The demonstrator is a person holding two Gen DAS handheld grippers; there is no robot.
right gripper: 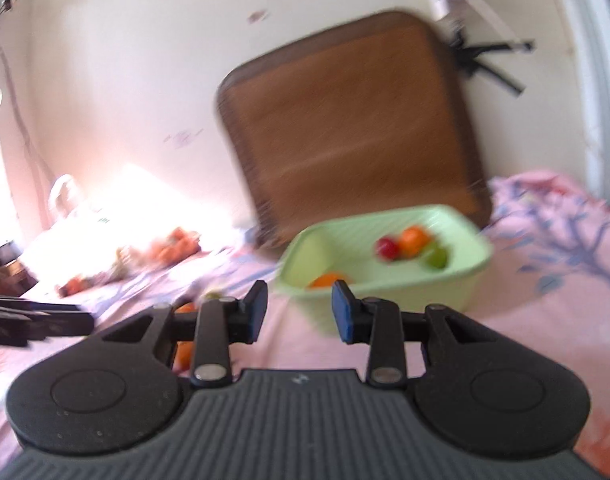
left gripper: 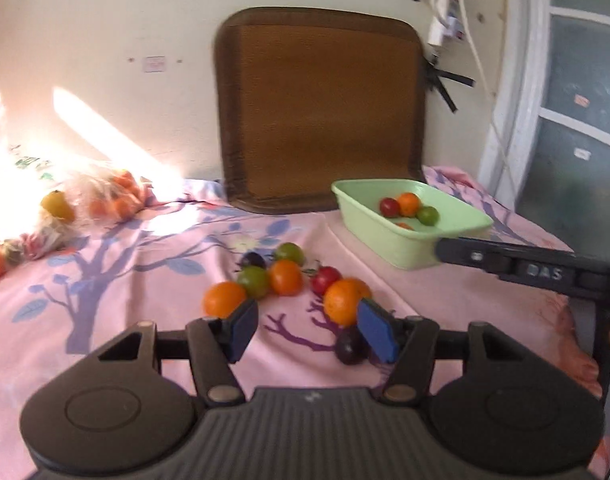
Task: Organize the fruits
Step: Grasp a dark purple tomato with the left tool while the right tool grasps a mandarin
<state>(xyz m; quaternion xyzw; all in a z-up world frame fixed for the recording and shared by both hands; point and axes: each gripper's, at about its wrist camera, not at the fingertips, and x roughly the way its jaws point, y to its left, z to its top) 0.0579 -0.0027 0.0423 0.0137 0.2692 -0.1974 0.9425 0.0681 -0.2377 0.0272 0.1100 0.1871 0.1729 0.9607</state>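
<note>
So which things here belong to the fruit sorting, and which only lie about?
For the job: pale green plastic tub with four fruits; loose round oranges, green, red and dark purple fruits on the pink cloth.

Lying about: brown woven mat; clear plastic bags; black tape.

Beyond the jaws, a brown mat (left gripper: 319,116) leans on a cream wall (left gripper: 105,20). Sunlight glares at left; a white-framed door (left gripper: 577,120) stands right.

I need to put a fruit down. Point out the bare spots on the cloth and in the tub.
Bare cloth lies left of the loose fruit pile, toward the bagged fruit. The green tub has room along its left half; its right corner is crowded. Between the left gripper fingers, cloth is bare.
</note>
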